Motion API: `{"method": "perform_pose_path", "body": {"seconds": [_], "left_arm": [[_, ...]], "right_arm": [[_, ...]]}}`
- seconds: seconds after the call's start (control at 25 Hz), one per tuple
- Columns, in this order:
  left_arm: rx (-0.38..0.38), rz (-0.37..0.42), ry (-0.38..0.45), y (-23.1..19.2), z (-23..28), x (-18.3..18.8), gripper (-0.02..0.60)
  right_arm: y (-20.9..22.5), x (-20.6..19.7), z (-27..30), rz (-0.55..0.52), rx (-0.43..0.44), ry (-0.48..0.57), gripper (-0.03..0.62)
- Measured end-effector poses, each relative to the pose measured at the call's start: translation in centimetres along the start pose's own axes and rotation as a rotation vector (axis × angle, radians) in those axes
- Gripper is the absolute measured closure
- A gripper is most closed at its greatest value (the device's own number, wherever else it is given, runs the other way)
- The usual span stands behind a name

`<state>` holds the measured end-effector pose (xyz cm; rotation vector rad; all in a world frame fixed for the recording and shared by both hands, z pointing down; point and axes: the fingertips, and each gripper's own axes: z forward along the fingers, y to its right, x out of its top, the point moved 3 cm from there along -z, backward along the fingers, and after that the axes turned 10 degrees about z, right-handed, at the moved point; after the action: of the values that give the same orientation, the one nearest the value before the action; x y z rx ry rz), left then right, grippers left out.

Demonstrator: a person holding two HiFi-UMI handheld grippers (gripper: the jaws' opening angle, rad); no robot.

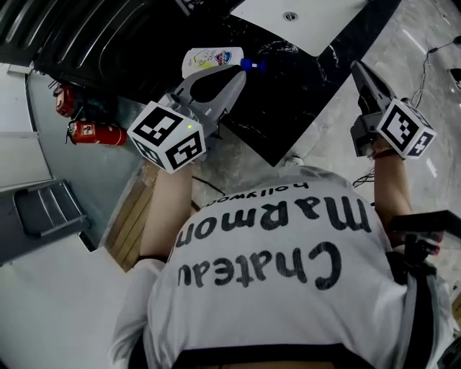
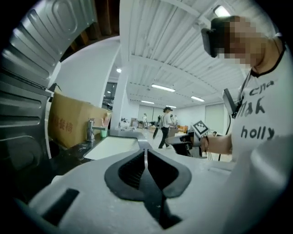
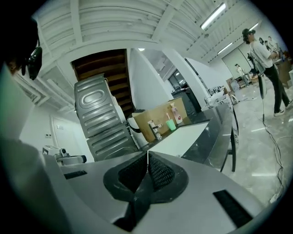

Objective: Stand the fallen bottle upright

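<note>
We cannot see the whole of the fallen bottle point(image 1: 207, 58): it lies on its side on the black counter point(image 1: 288, 101) in the upper middle of the head view, its blue cap point(image 1: 252, 65) pointing right, and its lower edge is covered by the left gripper point(image 1: 240, 70). Its label print is too small to read, we cannot tell what is in it, and neither gripper view shows it. The left gripper's tips sit over the neck just beside the cap; whether they touch it we cannot tell. In the left gripper view its jaws point(image 2: 145, 149) are pressed together with nothing between them. The right gripper point(image 1: 358, 67), at the upper right over the counter's edge, is likewise closed and empty point(image 3: 147, 153). The white sink point(image 1: 302, 18) is cut off by the top of the frame. Beyond it, the right gripper view shows a cardboard box point(image 3: 158, 118), a faucet point(image 3: 156, 130) and a green cup point(image 3: 170, 124); their contents are too small to make out.
</note>
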<state>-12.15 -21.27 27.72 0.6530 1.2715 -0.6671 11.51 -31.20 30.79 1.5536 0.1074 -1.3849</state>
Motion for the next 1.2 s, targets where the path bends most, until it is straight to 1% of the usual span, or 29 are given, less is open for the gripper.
{"method": "perform_pose_path", "body": {"seconds": [0.08,0.16,0.24,0.48,0.52,0.6,0.76,0.84,0.92,1.04,1.2], "left_arm": [[-0.012,0.049,-0.084,0.0,1.6,-0.4,0.563],[-0.018,0.114,-0.175,0.0,2.8,-0.9,0.563],[-0.044,0.175,-0.25,0.0,4.0,-1.4,0.563],[-0.198,0.336,-0.454,0.4,6.8,-3.1,0.556],[-0.225,0.37,-0.489,0.3,7.2,-3.4,0.531],[-0.274,0.439,-0.564,0.2,7.8,-4.4,0.409],[-0.348,0.565,-0.692,-0.5,9.6,-5.9,0.405],[-0.403,0.597,-0.756,-1.0,10.4,-6.6,0.395],[-0.478,0.616,-0.83,-1.3,10.8,-7.4,0.372],[-0.575,0.649,-0.928,-1.7,11.3,-8.5,0.354],[-0.673,0.645,-1.005,-1.7,11.7,-9.8,0.349]], "right_arm": [[1.2,0.0,1.0,0.007,0.018,-0.028,0.579],[2.4,-0.1,2.0,-0.004,0.031,-0.053,0.579],[3.5,0.2,2.8,-0.004,0.042,-0.064,0.579],[6.6,1.3,4.1,0.031,0.057,-0.052,0.579],[7.1,1.4,4.1,0.037,0.056,-0.048,0.579],[8.3,1.2,4.0,0.056,0.046,-0.049,0.579],[10.8,1.8,4.1,0.092,0.021,-0.039,0.579],[11.4,2.2,4.5,0.103,0.02,-0.028,0.579],[11.9,2.5,4.8,0.11,0.025,-0.021,0.579],[12.1,2.5,5.5,0.127,0.049,-0.017,0.579],[12.7,2.6,5.8,0.139,0.052,-0.015,0.58]]}}
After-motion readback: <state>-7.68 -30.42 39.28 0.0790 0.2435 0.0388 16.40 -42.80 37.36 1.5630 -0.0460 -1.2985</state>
